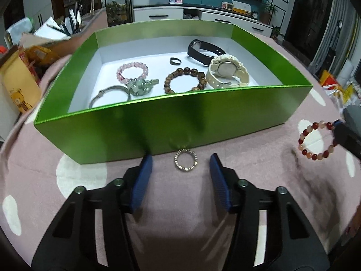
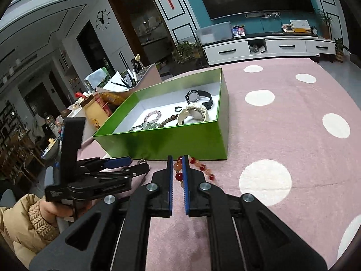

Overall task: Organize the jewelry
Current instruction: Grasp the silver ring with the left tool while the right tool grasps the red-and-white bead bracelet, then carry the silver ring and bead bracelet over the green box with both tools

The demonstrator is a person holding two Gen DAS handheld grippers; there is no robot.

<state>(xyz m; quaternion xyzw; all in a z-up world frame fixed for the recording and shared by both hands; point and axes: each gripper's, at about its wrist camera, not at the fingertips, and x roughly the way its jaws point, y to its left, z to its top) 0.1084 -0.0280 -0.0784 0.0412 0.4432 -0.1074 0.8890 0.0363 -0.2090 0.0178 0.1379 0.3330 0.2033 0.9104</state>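
Note:
A green box (image 1: 171, 117) with a white floor holds several pieces: a pink bead bracelet (image 1: 132, 70), a brown bead bracelet (image 1: 185, 80), a cream watch (image 1: 227, 71), a black watch (image 1: 203, 50). A small silver ring (image 1: 185, 160) lies on the pink cloth just before the box. My left gripper (image 1: 180, 161) is open, its blue pads either side of the ring. My right gripper (image 2: 176, 163) is shut on a red-and-orange bead bracelet (image 2: 198, 167), which also shows in the left wrist view (image 1: 315, 140), held just above the cloth right of the box (image 2: 162, 142).
The pink cloth with white dots (image 2: 282, 135) covers the table. Clutter of boxes and papers (image 1: 29, 67) stands left of the box. A TV cabinet (image 2: 266, 47) is far behind.

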